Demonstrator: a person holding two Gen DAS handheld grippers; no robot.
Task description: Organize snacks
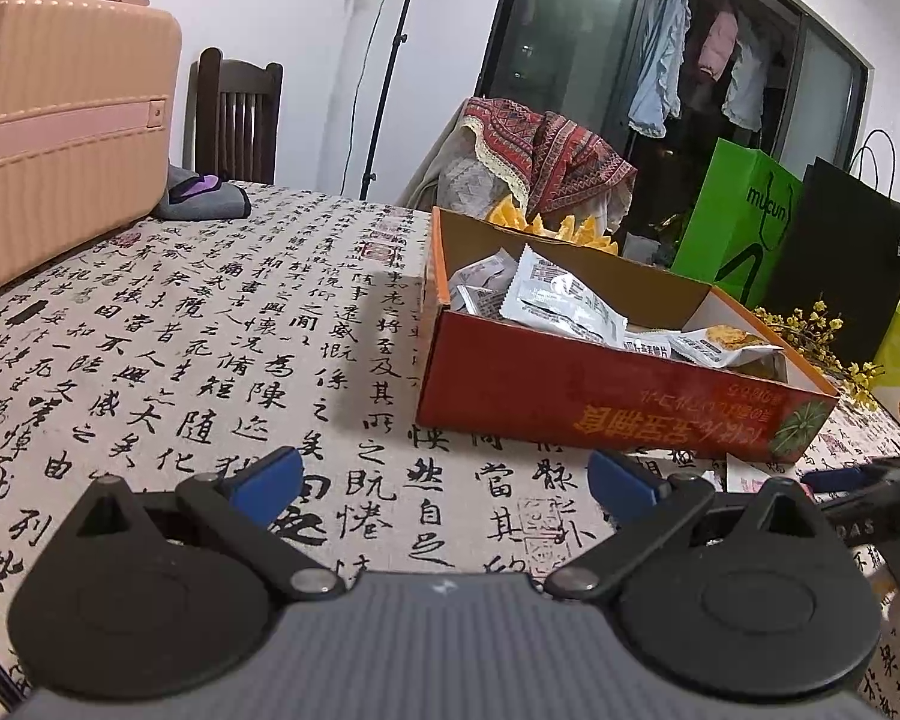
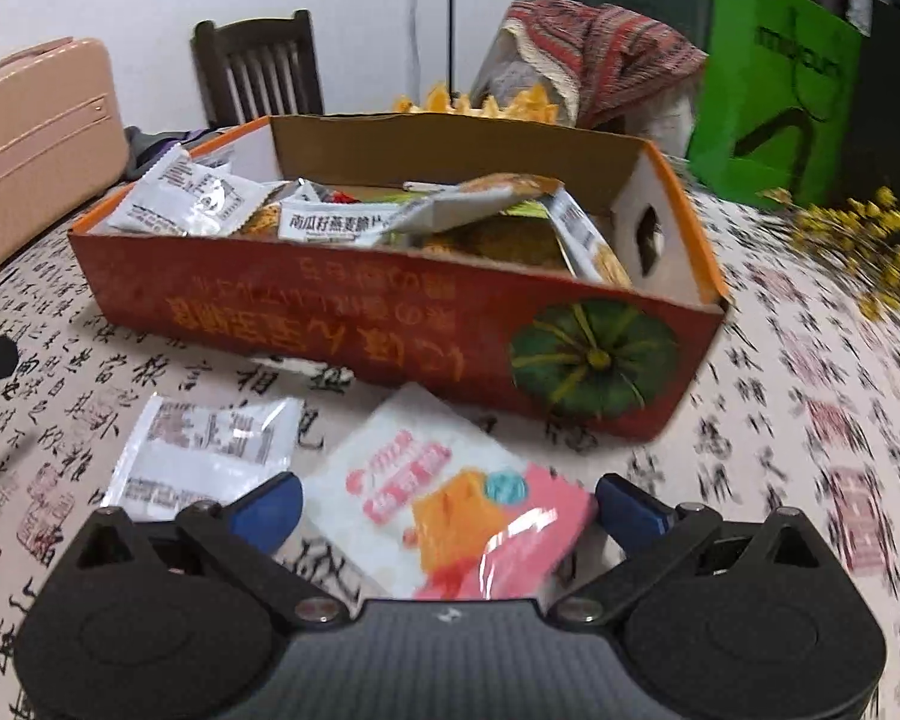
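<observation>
In the left wrist view, the left claw point(image 1: 444, 486) hangs released over bare table point(image 1: 210, 348) at the bottom of the frame, holding nothing. The red box point(image 1: 570, 402) sits right of centre, silver snack packets point(image 1: 561, 300) piled inside.

In the right wrist view, the right claw point(image 2: 448, 507) is spread wide, the pink snack packet point(image 2: 450, 498) lying flat between its tips, not gripped. A clear-white packet point(image 2: 210, 450) lies just beside it at lower left, both in front of the box.

Risks: the flat glossy film may slip from the closing tips, or they may snag the calligraphy-print cloth.

A peach suitcase point(image 1: 60, 132), a chair point(image 1: 240, 114) and green shopping bag point(image 1: 738, 210) crowd the room's edges.
</observation>
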